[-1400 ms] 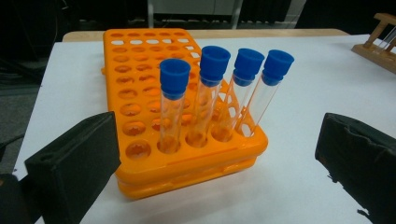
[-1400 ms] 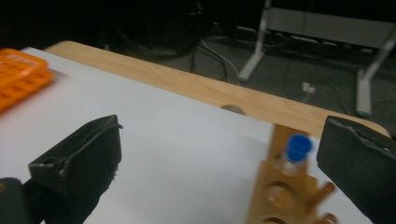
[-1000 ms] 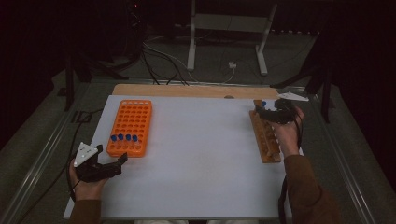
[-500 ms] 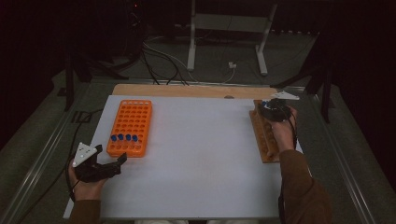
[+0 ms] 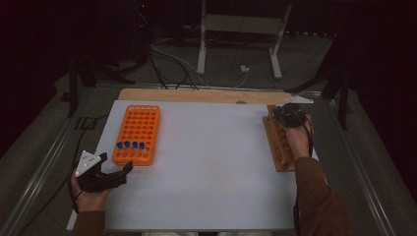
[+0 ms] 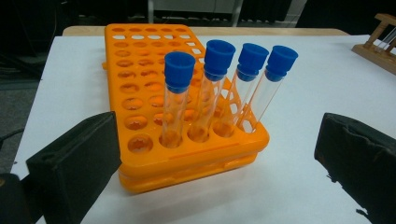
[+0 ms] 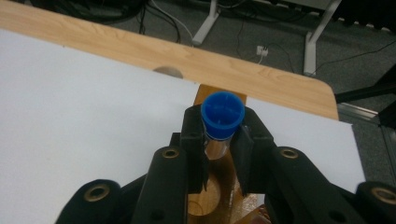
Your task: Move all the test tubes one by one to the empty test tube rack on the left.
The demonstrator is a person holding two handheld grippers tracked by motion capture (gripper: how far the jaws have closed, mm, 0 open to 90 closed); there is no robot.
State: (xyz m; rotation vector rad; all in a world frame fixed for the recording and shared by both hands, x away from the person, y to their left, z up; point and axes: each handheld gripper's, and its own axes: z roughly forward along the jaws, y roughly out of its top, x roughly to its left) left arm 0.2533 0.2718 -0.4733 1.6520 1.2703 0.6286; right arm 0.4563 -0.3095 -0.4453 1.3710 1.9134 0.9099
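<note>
In the high view, the right gripper sits over the wooden rack, its jaws having just been closing. In the left gripper view, spread jaws face 4 capped tubes in the orange rack. In the right gripper view, jaws pinch a blue-capped tube; the pick-up looks done, and next calls for a straight lift clear.

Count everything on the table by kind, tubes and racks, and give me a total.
Clear test tubes with blue caps: 5, four standing in the orange plastic rack and one gripped by the right gripper
Orange plastic tube racks: 1
Wooden tube racks: 1
Total: 7
</note>
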